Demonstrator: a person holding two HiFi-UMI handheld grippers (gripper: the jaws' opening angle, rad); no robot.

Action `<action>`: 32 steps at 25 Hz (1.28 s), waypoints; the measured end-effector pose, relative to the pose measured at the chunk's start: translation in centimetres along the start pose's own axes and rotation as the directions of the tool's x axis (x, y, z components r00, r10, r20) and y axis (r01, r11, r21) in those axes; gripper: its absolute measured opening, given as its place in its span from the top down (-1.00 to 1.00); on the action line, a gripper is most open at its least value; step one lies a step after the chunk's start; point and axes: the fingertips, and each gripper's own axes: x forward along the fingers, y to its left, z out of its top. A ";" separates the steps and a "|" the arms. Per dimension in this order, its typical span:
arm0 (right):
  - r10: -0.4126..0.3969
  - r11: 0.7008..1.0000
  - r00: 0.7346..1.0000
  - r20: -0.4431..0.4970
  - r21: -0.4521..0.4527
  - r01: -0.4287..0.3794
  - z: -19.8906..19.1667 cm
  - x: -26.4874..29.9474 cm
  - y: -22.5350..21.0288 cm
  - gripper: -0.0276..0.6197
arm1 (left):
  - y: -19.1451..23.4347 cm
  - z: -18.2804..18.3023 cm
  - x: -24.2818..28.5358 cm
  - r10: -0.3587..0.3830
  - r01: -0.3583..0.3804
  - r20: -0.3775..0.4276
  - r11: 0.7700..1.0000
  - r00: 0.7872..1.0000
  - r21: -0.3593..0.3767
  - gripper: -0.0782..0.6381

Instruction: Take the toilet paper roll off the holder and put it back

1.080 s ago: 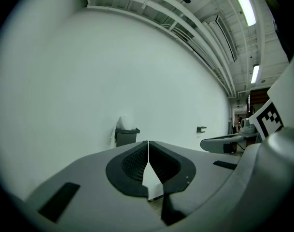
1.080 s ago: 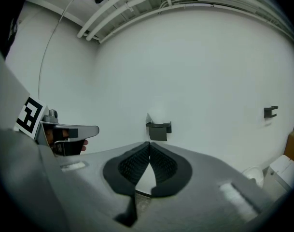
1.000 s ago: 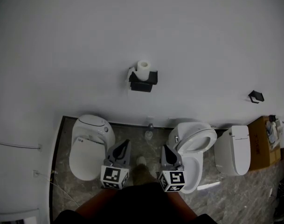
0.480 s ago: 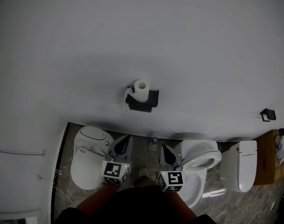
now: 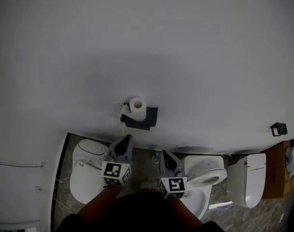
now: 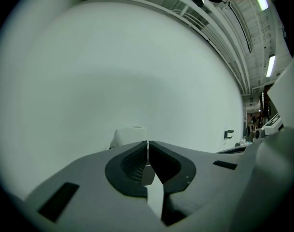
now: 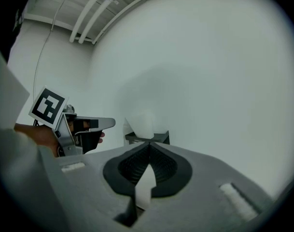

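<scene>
White toilet paper roll (image 5: 137,105) sits on the black wall holder (image 5: 142,121), untouched. Left gripper (image 5: 127,139) and right gripper (image 5: 162,154), both below the holder, have their jaws closed together on nothing. Step in hand, as judged: the approach. Next, one gripper's jaws must part to take the roll. No writing is legible.

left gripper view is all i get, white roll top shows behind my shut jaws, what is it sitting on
observer: The white toilet paper roll stands upright on a black wall-mounted holder.
operator: right gripper holding anything
observer: No, the right gripper has its jaws together with nothing between them.
operator: either one touching the roll
observer: No, in the head view the left gripper and the right one sit below the holder, apart from it.
</scene>
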 end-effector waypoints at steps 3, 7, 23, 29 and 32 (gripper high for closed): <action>0.018 1.000 1.000 0.011 0.012 -0.018 0.3 1.4 -0.5 0.92 | 0.2 0.2 1.9 -0.004 0.003 -0.006 0.999 1.000 -0.034 0.72; 0.054 0.998 0.998 0.023 -0.011 -0.054 0.7 3.1 -0.6 0.92 | 0.9 0.5 4.3 0.001 -0.002 -0.012 0.999 1.000 -0.054 0.69; 0.026 1.000 1.000 -0.013 -0.008 -0.026 0.0 5.8 -4.2 0.92 | 3.1 -0.3 11.4 0.054 -0.061 -0.074 0.994 0.996 -0.089 -0.21; 0.016 1.000 1.000 -0.016 0.007 -0.016 -0.6 5.7 -5.1 0.92 | 3.0 -0.3 13.4 0.080 -0.088 -0.102 0.993 0.992 -0.076 -0.23; 0.012 1.000 1.000 -0.028 0.001 -0.012 -0.7 5.4 -5.9 0.92 | 3.1 -0.3 14.1 0.110 -0.118 -0.110 0.991 0.988 -0.063 -0.23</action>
